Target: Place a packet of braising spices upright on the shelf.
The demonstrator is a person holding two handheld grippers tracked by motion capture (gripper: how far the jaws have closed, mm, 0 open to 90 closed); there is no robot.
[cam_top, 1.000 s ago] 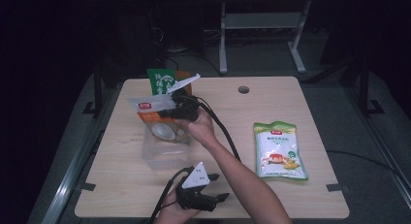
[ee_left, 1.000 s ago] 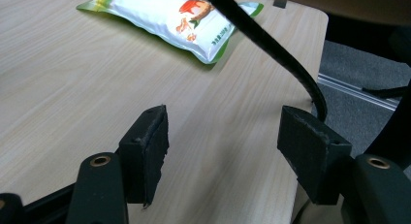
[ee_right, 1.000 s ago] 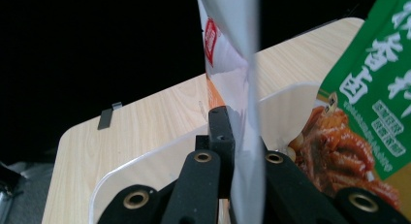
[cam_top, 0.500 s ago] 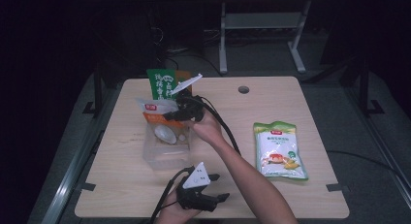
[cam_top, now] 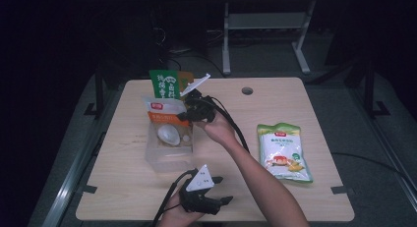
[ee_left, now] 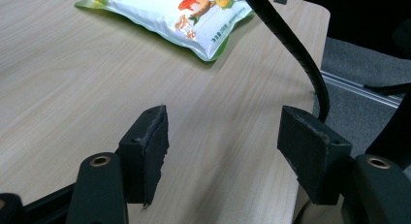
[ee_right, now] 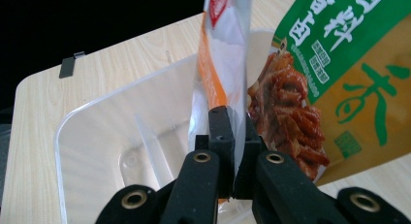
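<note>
One white-and-orange packet [cam_top: 164,114] stands on edge over the clear bin [cam_top: 167,160], long axis vertical, pinched at its 3 o'clock edge by the right gripper [cam_top: 189,111], jaws closed on it. Green bag [cam_top: 164,84] at 12 o'clock. Left gripper [cam_top: 219,190] idles at 5 o'clock, jaws apart, empty.

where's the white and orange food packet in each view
High view: the white and orange packet stands upright in the clear bin, left of centre, pinched by the right gripper.
Right gripper view: it rises edge-on at centre, clamped between the jaws.
Left gripper view: I can't find it; that camera faces the green-and-white pouch.
Shared landmark: the green-and-orange packet behind it, at right in the right gripper view.
</note>
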